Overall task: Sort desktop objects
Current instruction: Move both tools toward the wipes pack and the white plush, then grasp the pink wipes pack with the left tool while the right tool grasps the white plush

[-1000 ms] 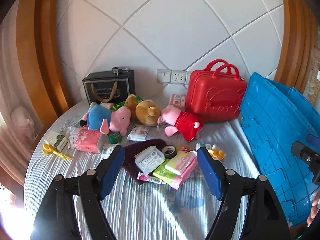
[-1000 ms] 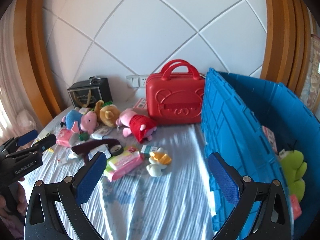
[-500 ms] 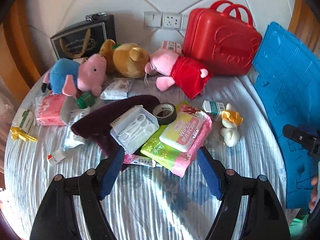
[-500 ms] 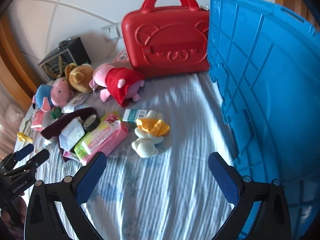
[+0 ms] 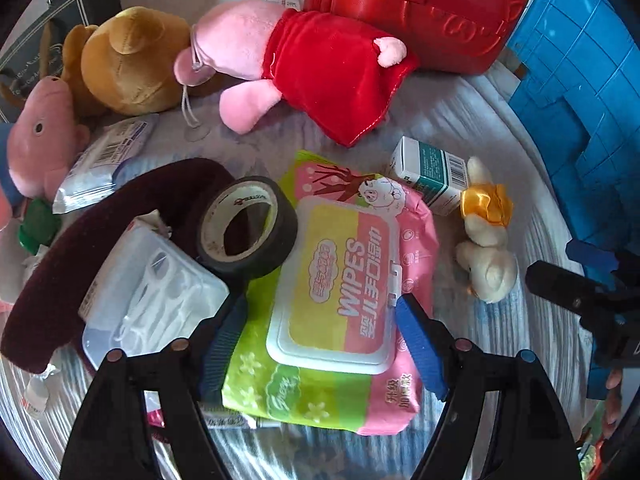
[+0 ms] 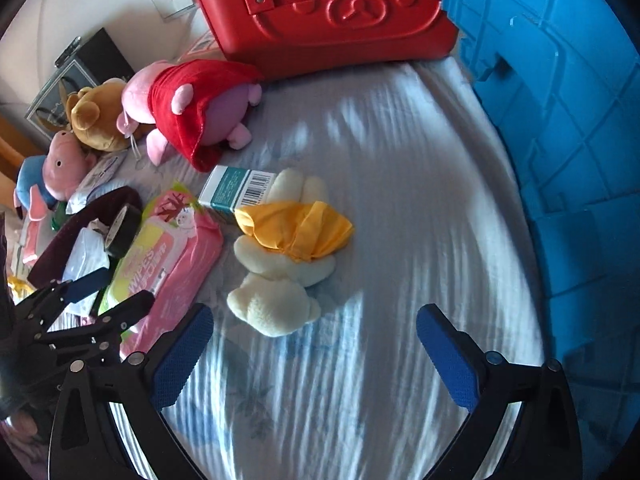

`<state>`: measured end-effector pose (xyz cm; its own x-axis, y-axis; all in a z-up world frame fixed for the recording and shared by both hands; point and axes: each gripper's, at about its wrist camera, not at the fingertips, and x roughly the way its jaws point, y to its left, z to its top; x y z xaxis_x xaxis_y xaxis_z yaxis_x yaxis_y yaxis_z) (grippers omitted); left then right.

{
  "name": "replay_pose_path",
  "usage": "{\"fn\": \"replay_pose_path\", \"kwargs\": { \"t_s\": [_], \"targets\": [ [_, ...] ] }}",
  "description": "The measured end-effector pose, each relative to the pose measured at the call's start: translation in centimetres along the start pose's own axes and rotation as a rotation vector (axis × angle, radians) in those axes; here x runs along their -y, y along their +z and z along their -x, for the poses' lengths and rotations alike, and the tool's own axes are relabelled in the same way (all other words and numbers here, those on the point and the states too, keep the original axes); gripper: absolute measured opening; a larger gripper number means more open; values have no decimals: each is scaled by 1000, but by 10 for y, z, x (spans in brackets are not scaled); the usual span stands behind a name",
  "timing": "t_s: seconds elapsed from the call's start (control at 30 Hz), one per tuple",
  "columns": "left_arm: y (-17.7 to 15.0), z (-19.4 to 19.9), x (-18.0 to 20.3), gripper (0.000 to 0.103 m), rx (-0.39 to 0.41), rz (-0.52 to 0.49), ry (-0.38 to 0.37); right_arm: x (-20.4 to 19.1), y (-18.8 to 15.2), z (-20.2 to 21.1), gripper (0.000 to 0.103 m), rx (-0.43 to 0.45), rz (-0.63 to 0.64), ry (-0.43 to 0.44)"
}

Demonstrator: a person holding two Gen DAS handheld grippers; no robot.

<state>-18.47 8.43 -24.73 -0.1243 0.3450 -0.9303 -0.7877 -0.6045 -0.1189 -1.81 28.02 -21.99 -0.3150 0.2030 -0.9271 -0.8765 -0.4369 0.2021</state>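
Observation:
My left gripper (image 5: 322, 346) is open, its blue pads on either side of a pink and green wipes pack (image 5: 340, 280) lying on the striped cloth. A black tape roll (image 5: 248, 228) and a clear plastic box (image 5: 148, 300) lie just left of the pack. My right gripper (image 6: 314, 354) is open and empty above the cloth, just in front of a cream plush rabbit with a yellow scarf (image 6: 284, 248). The wipes pack (image 6: 168, 256) and the left gripper (image 6: 92, 300) show at the left of the right wrist view.
A blue crate (image 6: 568, 120) stands at the right, a red case (image 6: 328, 4) at the back. A pink pig in a red dress (image 5: 304, 60), a brown plush (image 5: 128, 60), a teal box (image 5: 432, 176) and a dark red band (image 5: 60, 264) lie around.
Both grippers have moved forward and down towards the table. The left now straddles the wipes pack; the right has come close to the cream rabbit. Both stay open.

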Motion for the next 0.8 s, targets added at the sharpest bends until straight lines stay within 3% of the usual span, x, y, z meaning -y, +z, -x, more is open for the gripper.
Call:
{"fn": "replay_pose_path", "kwargs": {
  "t_s": [0.13, 0.3, 0.37, 0.4, 0.47, 0.57, 0.67, 0.73, 0.8],
  "targets": [
    [7, -20, 5, 102, -27, 8, 4, -5, 5, -20, 103, -28, -10, 5],
    [9, -25, 8, 103, -22, 48, 20, 5, 8, -32, 103, -47, -79, 28],
    [4, -21, 10, 91, -12, 44, -10, 10, 9, -32, 103, -48, -100, 25],
    [0, -18, 10, 76, -16, 63, -49, 11, 9, -32, 102, -44, -103, 16],
    [-7, -14, 9, 73, -30, 93, -62, 10, 7, -30, 97, -42, -96, 28],
    [-17, -11, 11, 74, -17, 84, -67, 9, 5, -30, 96, -52, -93, 66],
    [-13, -16, 12, 84, -25, 89, -46, 5, 7, -34, 94, -58, -82, 72],
    [-8, -23, 13, 103, -30, 90, -17, 3, 8, -39, 88, -70, -77, 74],
    [-6, -28, 16, 103, -23, 91, -16, 2, 10, -46, 85, -87, -78, 87]
  ]
}}
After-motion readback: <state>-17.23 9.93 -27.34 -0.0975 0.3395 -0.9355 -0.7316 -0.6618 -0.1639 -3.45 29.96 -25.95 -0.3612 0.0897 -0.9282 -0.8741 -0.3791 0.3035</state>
